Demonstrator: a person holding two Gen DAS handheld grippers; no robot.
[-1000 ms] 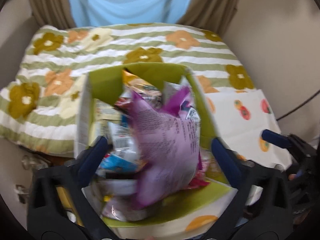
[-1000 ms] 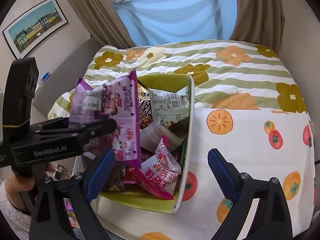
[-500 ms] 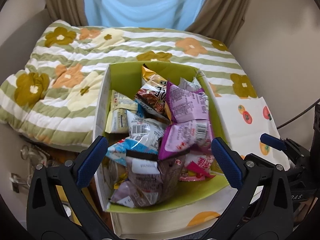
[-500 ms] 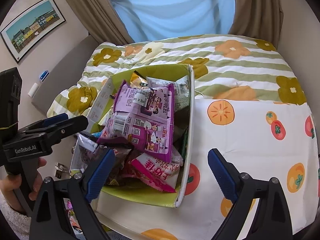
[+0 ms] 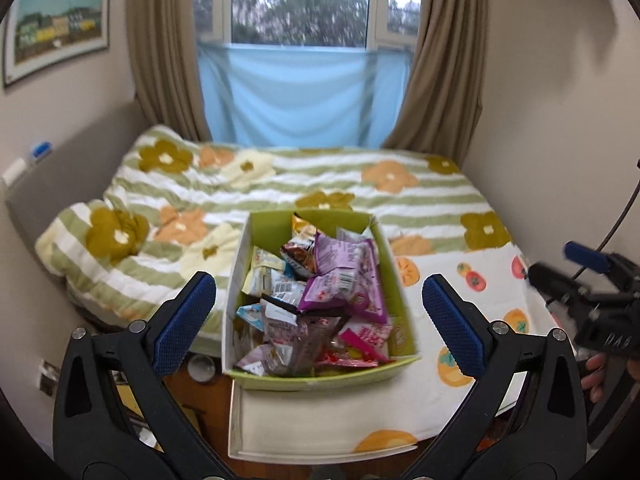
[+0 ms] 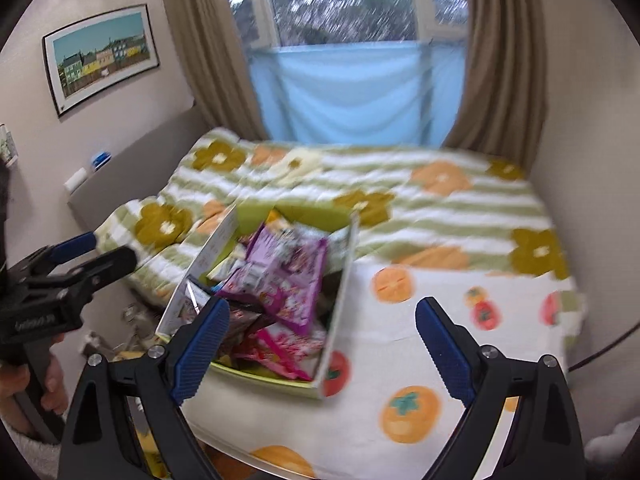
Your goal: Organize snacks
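Note:
A green-lined box [image 5: 320, 380] full of snack packets stands on the fruit-print cloth [image 5: 480, 280] at the bed's near edge. A purple packet [image 5: 344, 272] lies on top of the pile. My left gripper [image 5: 317, 282] hangs open above and short of the box, nothing between its blue pads. From the right wrist, the box [image 6: 340, 308] sits left of centre with the purple packet [image 6: 288, 276] uppermost. The right gripper [image 6: 323, 308] is open and empty too. Each gripper shows in the other's view: right gripper [image 5: 560, 272], left gripper [image 6: 108, 250].
A striped floral quilt [image 5: 200, 200] covers the bed behind the box. Walls close in on both sides, and curtains and a window [image 5: 300, 0] stand at the far end. A cable [image 6: 600, 352] runs along the right wall. Clutter lies on the wooden floor [image 5: 200, 408] below the box.
The left gripper let go of the purple packet, which now lies on the pile in the box. Both grippers drew back and rose, so the window has come into view.

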